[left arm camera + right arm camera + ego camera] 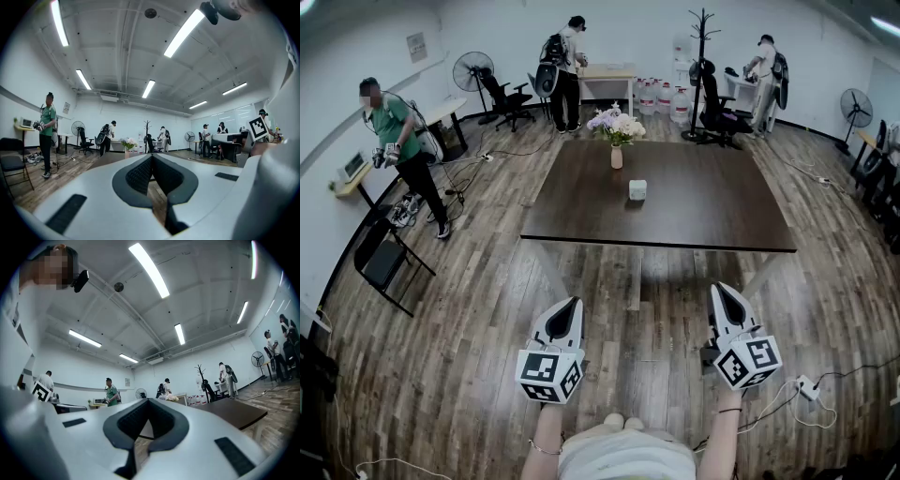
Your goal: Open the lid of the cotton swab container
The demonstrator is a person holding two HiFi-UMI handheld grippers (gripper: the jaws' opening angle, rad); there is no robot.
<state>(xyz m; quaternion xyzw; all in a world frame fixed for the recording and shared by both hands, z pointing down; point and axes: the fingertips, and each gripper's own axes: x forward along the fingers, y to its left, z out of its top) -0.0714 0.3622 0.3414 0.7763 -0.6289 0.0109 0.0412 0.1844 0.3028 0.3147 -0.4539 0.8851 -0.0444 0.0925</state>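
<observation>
the left gripper (569, 314) and the right gripper (727, 300), smooth white shells with ribbed dark pads (140, 176), are pinching tight on nothing. i'm holding both about level, side by side, over the wood-plank floor (478, 309). the small pale boxy cotton swab container (637, 189) is sitting mid-table on the dark matte table (712, 211), well ahead, just in front of a flower vase (617, 157).

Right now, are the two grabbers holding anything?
No. The left gripper and the right gripper are both shut with nothing between their jaws. The cotton swab container sits untouched on the table, far ahead.
</observation>
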